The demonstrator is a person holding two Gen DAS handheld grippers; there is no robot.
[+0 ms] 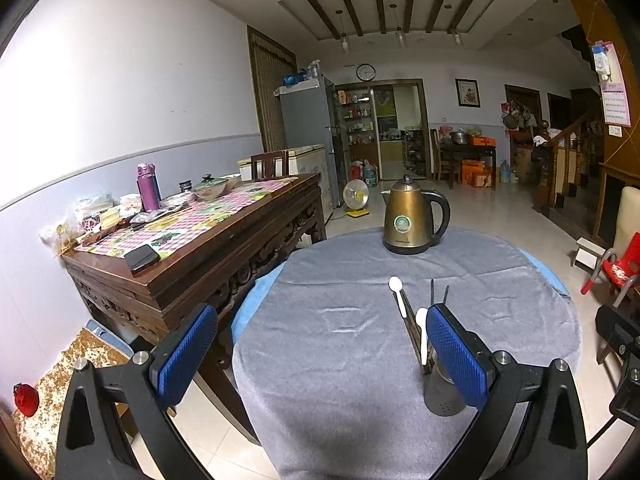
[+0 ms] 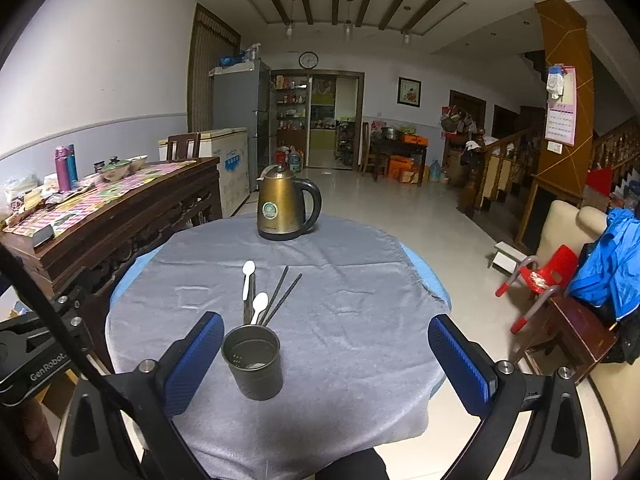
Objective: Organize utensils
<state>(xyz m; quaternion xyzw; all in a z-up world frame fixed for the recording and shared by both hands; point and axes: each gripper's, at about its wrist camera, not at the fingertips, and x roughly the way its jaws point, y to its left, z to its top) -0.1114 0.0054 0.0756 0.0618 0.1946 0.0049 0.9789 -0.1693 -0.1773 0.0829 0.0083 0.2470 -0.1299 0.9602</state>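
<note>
Utensils: two white plastic spoons (image 2: 249, 280) (image 2: 259, 306) and a pair of thin dark chopsticks (image 2: 283, 295), all flat on the cloth just behind the holder cup (image 2: 253, 360). Far spoon has an oval bowl and a straight handle lying toward the cup; the near spoon's bowl is closer to the cup rim. Chopsticks lie just right of the spoons, slanted, tips fanning away from the cup. There looks to be a flat dark strip under the spoons; can't tell what it is.

Cup: dull grey metal cylinder, upright, open top, small round holes in the wall. Nothing standing in it.

It all sits on a round table (image 2: 436, 288), blue edge, covered by a grey, slightly wrinkled, matte cloth (image 2: 352, 320). Well behind the cup, at the far side of the cloth: a brass-coloured kettle (image 2: 286, 204), tapered body, black loop handle, round badge.

Right gripper (image 2: 326, 360): jaws wide, blue ribbed pads, empty; the cup is just beside its left pad, not touching. Left gripper (image 1: 320, 352): jaws also wide, empty; its right pad hides part of the cup.

Left of the cup, off the table: a dark carved wooden sideboard (image 2: 120, 216) with a checked mat.
</note>
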